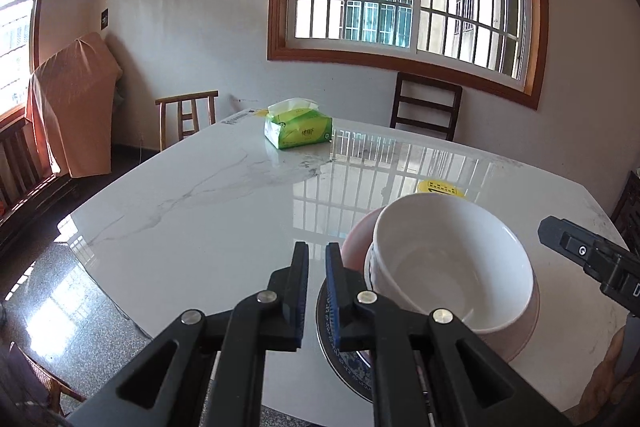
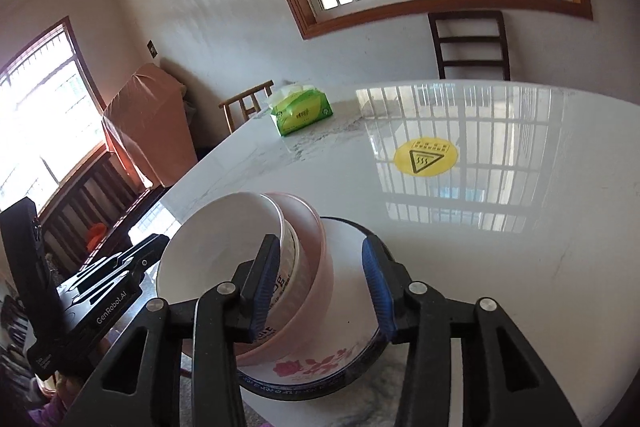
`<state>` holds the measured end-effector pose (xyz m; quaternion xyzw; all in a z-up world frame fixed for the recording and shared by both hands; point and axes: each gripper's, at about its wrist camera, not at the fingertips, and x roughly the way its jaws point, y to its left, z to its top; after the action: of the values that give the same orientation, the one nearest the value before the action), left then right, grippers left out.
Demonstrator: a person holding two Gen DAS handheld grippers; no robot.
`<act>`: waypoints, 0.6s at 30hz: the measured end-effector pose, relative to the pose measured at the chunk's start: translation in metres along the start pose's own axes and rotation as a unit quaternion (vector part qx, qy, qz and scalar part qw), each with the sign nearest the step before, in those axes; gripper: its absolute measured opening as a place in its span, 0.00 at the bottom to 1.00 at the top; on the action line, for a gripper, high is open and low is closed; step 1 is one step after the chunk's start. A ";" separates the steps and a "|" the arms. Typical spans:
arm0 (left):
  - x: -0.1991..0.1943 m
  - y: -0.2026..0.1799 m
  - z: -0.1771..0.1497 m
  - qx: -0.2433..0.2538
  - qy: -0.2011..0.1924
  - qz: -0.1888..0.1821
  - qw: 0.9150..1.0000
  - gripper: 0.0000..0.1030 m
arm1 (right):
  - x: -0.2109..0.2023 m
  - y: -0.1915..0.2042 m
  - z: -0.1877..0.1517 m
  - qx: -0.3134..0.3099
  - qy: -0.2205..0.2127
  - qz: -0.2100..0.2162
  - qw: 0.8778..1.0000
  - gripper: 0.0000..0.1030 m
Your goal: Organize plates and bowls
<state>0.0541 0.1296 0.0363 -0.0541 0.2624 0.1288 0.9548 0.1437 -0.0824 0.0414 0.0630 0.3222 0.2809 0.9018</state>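
- Left gripper (image 1: 316, 263) tilts down over the table (image 1: 200, 195); jaws nearly shut, a narrow gap, nothing between them.
- White bowl (image 1: 452, 263) sits nested in pink bowl (image 1: 516, 339), just right of its fingertips.
- Right gripper (image 2: 320, 279) tilts down, jaws partly open, holding nothing.
- Bowl stack on flowered plate (image 2: 316, 367) lies directly below and between the right fingers.
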 end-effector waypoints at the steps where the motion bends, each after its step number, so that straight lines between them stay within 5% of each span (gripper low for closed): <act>1: -0.002 0.000 -0.004 0.002 -0.008 0.004 1.000 0.09 | -0.009 0.007 -0.006 -0.017 -0.032 -0.017 0.999 0.51; 4: -0.005 -0.004 -0.015 0.008 -0.013 0.009 1.000 0.09 | -0.029 0.023 -0.029 -0.044 -0.106 -0.062 0.991 0.66; 8: -0.004 -0.005 -0.034 0.001 -0.004 -0.007 1.000 0.12 | -0.037 0.023 -0.051 -0.023 -0.133 -0.068 0.989 0.77; 18: -0.021 -0.013 -0.080 0.030 -0.064 0.001 0.998 0.54 | -0.056 0.032 -0.097 -0.045 -0.171 -0.122 0.977 0.92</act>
<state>0.0014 0.0992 -0.0211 -0.0173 0.2046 0.1252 0.9706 0.0331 -0.0930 0.0055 0.0297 0.1556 0.1681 0.9730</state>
